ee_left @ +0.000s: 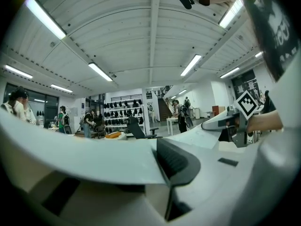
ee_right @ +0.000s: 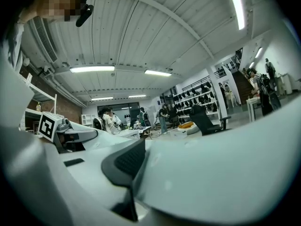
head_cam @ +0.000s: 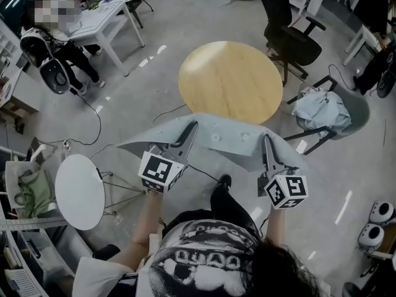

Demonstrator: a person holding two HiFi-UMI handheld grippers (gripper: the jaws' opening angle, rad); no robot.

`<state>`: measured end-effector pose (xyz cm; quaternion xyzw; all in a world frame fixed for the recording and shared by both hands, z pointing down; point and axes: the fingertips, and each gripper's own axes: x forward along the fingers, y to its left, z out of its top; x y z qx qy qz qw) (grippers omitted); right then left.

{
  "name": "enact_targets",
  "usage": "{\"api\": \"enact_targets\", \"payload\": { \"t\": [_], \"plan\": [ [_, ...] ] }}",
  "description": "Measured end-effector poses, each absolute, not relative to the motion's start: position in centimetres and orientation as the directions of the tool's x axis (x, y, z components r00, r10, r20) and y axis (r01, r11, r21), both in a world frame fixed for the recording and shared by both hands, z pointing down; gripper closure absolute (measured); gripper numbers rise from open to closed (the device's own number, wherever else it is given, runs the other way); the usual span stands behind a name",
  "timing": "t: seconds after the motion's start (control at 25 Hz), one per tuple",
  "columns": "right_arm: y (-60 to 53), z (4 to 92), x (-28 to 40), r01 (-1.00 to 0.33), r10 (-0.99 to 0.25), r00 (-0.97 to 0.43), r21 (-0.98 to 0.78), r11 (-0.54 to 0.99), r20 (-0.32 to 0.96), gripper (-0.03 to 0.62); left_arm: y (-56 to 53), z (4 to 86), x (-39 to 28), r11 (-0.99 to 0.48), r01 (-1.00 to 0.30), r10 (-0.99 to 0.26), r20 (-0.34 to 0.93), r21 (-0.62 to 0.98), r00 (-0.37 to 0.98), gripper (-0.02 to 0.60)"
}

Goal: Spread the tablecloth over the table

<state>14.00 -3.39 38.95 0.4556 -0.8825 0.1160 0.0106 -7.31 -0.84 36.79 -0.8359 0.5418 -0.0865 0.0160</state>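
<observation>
A round wooden table (head_cam: 230, 79) stands just beyond me. The pale grey tablecloth (head_cam: 216, 138) hangs in the air in front of its near edge, stretched between both grippers. My left gripper (head_cam: 193, 126) is shut on the cloth's left part, my right gripper (head_cam: 266, 140) on its right part. In the left gripper view the tablecloth (ee_left: 70, 154) runs out leftward from the left gripper (ee_left: 157, 167) and hides one jaw; the right gripper (ee_left: 235, 119) shows beyond. In the right gripper view the tablecloth (ee_right: 225, 173) fills the right side by the right gripper (ee_right: 136, 173).
A black office chair (head_cam: 288, 39) stands behind the table at the right. A grey chair with a pale bundle (head_cam: 322, 110) is to its right. A small white round side table (head_cam: 79, 190) is at my left. A white desk (head_cam: 102, 17) and a person (head_cam: 59, 51) are far left.
</observation>
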Motion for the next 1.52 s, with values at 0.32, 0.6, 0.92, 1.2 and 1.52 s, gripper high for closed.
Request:
{"api": "enact_targets", "payload": {
  "t": [0.32, 0.6, 0.92, 1.2, 1.52],
  "plan": [
    [-13.1, 36.8, 15.8, -0.8, -0.803, -0.592, -0.18, 0.573, 0.075, 0.522, -11.3, 34.5, -5.4, -0.427, -0.882, -0.904, 0.094, -0.2, 0.416, 0.506],
    [-18.3, 35.4, 16.5, -0.785, -0.787, -0.616, -0.123, 0.607, 0.047, 0.522, -16.3, 33.4, -4.3, -0.427, -0.875, -0.904, 0.102, -0.229, 0.415, 0.505],
    [-22.7, 32.9, 16.3, -0.772, -0.773, -0.634, -0.057, 0.633, -0.001, 0.52, -20.6, 31.3, -4.4, -0.411, -0.866, -0.911, 0.09, -0.286, 0.403, 0.503],
    [-26.8, 30.0, 14.8, -0.772, -0.773, -0.633, -0.03, 0.634, -0.04, 0.516, -24.6, 28.2, -5.6, -0.417, -0.843, -0.904, 0.059, -0.341, 0.424, 0.502],
    [-34.4, 29.7, 13.1, -0.81, -0.81, -0.586, -0.004, 0.586, -0.007, 0.513, -33.5, 28.6, -7.6, -0.465, -0.815, -0.877, 0.058, -0.344, 0.476, 0.5]
  ]
}}
